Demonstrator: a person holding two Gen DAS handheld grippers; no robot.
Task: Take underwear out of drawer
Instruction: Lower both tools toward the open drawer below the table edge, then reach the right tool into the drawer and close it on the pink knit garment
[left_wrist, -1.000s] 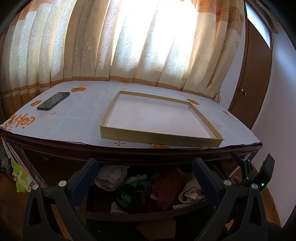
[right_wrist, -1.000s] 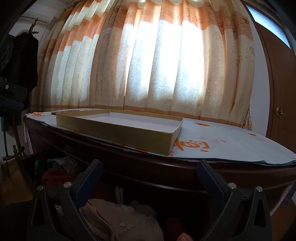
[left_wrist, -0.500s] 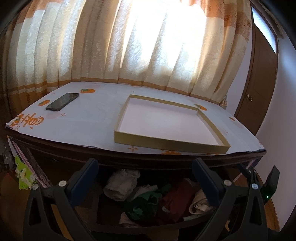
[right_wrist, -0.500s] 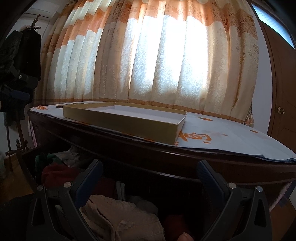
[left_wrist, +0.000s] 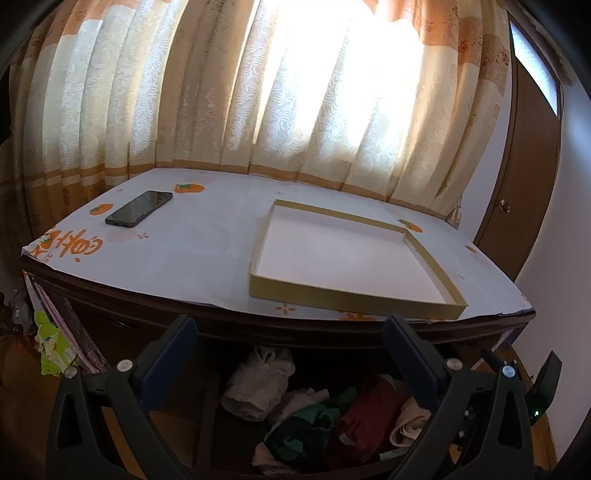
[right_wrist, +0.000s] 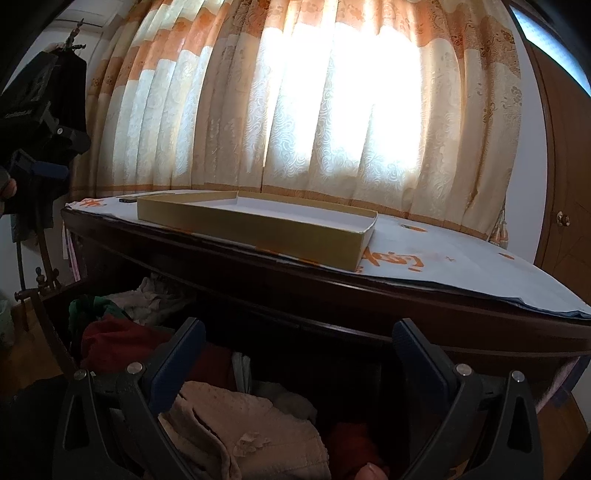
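Dark wood framed the open drawer (left_wrist: 207, 424) below the tabletop (left_wrist: 207, 240), and the underwear lay inside it as a loose heap. My left gripper (left_wrist: 290, 347) hung above the drawer with its jaws wide and nothing between them. My right gripper (right_wrist: 295, 347) hung lower, at the drawer mouth, also wide and empty.

Risks, as I judged them:
- The pieces overlapped. A deep bite could have lifted two or three together, or dragged a neighbour over the drawer front.
- The table edge overhung the rear of the drawer. A steep pull-out could have knocked a gripper against it.
- The tray (left_wrist: 351, 258) sat close to that edge; a bump from below or a snagged cloth could have shifted it.
- The drawer was in shadow against bright curtains (right_wrist: 332, 110), so fabric edges were hard to read.
- A fingertip (right_wrist: 371, 472) showed at the bottom of the right view, close to the jaws.

Condition of the goods: a beige dotted piece (right_wrist: 251, 432) lay just below the right gripper, crumpled, soft and thin. Further left lay a dark red piece (left_wrist: 365, 417), a green one (left_wrist: 303, 428) and a rolled white one (left_wrist: 258, 387), all touching. I could not tell garment types with certainty.
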